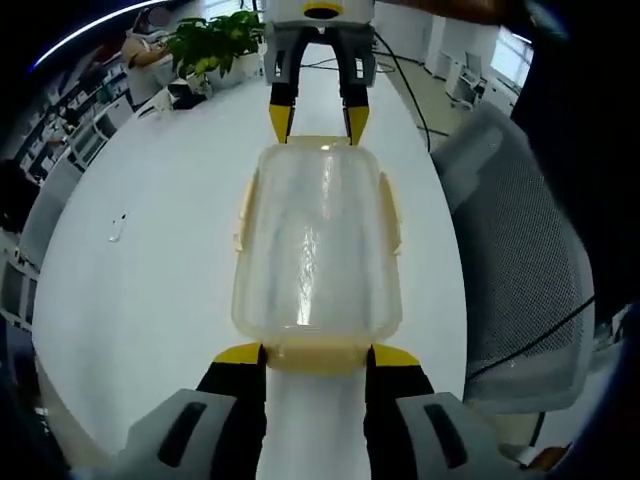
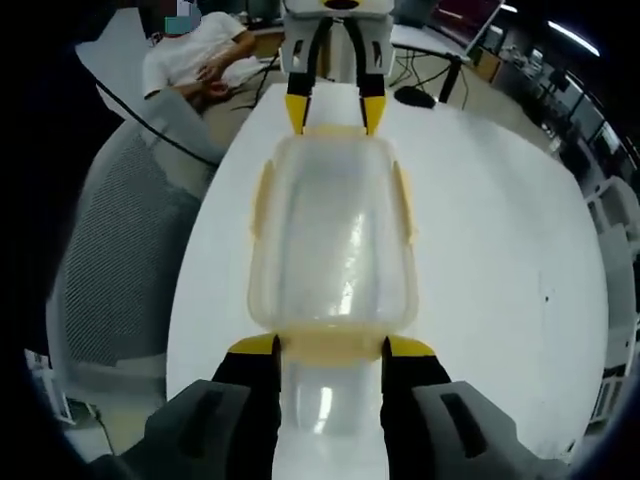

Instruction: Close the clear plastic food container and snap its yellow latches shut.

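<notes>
Spanning office rm: white table [image 1: 150,290], mesh chair [image 1: 520,270].

Office: desks [image 2: 430,40], mesh chair [image 1: 520,260]

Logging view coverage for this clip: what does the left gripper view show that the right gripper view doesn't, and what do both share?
Left gripper view alone: a potted plant at the table's far end and a small object lying on the table.

Right gripper view alone: a seated person past the table's far end.

Both: the container, lid on, lengthwise between the left gripper and right gripper, each open astride an end latch; a mesh chair.
</notes>
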{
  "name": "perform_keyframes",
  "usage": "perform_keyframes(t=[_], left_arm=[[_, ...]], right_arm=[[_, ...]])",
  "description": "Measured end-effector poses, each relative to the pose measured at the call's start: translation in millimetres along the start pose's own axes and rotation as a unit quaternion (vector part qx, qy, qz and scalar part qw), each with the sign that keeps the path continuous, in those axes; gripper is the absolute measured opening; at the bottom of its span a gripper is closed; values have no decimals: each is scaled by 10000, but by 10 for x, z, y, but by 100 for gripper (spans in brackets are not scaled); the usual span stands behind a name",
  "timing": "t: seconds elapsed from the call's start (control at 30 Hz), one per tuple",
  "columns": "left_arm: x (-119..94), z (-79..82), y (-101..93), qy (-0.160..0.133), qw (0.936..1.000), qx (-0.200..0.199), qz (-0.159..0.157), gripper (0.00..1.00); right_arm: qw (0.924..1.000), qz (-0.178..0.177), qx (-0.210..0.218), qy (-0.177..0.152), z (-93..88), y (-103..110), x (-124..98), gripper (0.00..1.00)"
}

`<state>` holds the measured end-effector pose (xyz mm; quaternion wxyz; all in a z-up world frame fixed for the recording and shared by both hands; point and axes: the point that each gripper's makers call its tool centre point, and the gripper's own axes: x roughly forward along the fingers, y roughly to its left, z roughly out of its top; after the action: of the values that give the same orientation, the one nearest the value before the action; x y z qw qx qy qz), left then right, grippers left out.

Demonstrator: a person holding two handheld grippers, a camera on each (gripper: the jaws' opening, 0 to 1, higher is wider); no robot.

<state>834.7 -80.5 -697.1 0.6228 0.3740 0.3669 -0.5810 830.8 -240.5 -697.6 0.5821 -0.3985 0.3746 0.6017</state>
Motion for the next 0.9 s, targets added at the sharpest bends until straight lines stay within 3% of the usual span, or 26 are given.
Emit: perform_keyframes(t=[0.9], left_arm=[[340, 451, 53, -106, 9998, 61, -130, 32]], right_arm=[[9995, -6, 129, 294, -562, -24, -106, 35]])
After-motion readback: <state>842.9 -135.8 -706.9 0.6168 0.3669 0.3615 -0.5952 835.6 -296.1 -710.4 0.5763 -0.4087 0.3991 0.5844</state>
